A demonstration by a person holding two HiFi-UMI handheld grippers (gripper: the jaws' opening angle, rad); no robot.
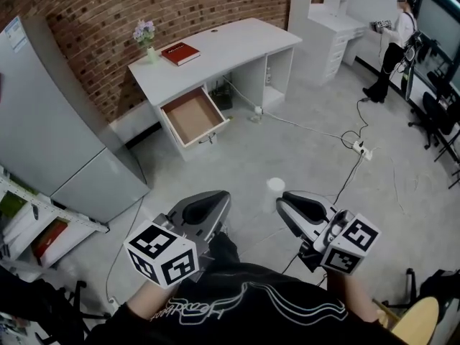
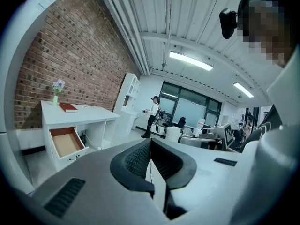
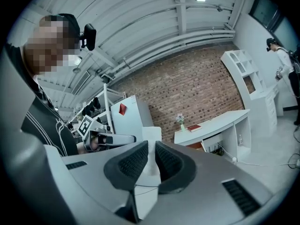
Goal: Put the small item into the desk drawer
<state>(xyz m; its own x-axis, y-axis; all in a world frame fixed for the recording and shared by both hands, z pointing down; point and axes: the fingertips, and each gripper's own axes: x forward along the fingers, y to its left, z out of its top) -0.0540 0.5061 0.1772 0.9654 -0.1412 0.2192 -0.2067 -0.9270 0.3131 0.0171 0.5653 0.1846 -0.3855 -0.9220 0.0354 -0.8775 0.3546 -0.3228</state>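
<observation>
**Carry phase.** My right claw [image 3: 152, 145] is clamped on the small white item [image 3: 149, 165]. My left claw [image 2: 151, 146] has its jaws together and holds nothing. I judge the pickup done, with approach and release left. The open drawer [image 1: 192, 117] lies well ahead of both claws, leftward. The head view looks down into it; only the right gripper view shows the pads gripping the item.

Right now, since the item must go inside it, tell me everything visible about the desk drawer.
The white-fronted desk drawer, with a brown wood-look floor, stands pulled out, level, from under the left end, in the head view, of the white curved desk, near the red brick wall. It looks empty. Only the desk touches it.
</observation>
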